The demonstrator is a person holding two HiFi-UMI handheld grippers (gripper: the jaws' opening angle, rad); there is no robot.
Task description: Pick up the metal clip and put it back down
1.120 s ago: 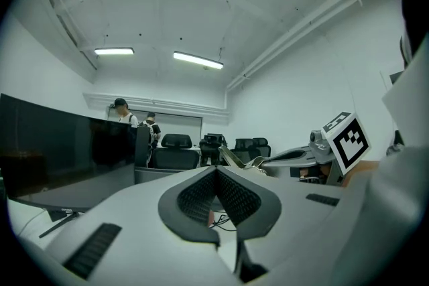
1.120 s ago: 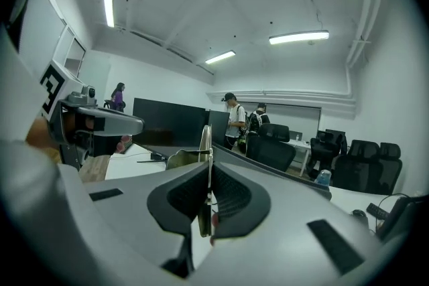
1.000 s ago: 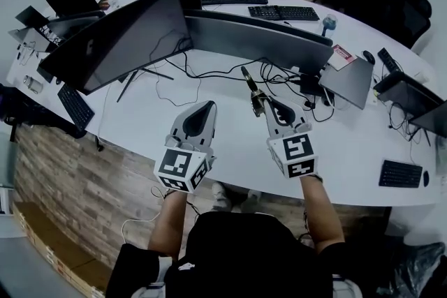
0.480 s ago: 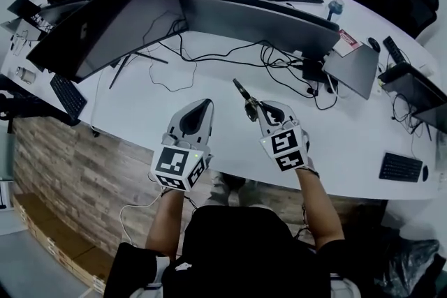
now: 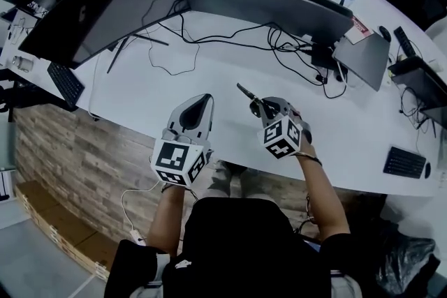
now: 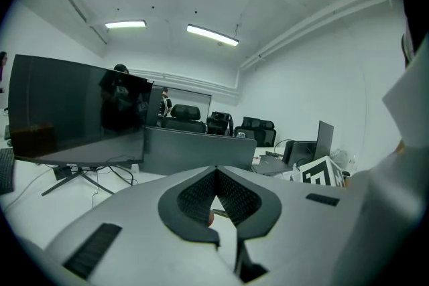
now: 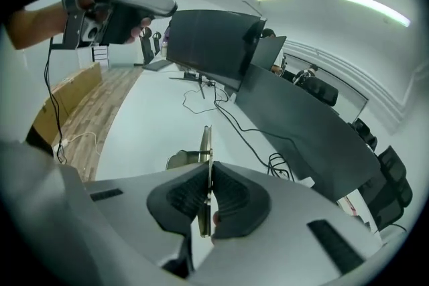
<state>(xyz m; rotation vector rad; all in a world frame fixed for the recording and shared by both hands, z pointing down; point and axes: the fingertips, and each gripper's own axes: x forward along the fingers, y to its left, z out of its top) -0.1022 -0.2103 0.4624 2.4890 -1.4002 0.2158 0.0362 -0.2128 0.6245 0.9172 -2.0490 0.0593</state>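
- Now the right gripper [image 5: 264,108] sits lower than a second ago and tips more steeply toward the white desk [image 5: 147,98]. It has sunk from over the tangle of cables [image 5: 209,44] to the bare stretch near the desk's front edge
- Its jaws remain pinched on the metal clip [image 5: 247,93], which stands edge-on between the pads [image 7: 179,201] in the right gripper view and pokes out beyond the tips
- That clip is held above the desk, apparently not yet touching it
- Alongside, the left gripper [image 5: 204,100] has dropped a little too. Its jaws are pressed together with nothing between them, and it hangs just beside the right one, apart from the clip
- Judging by this descent, the lift looks finished and the put-down is under way. What remains is to bring the clip onto the bare desk surface and spread the jaws
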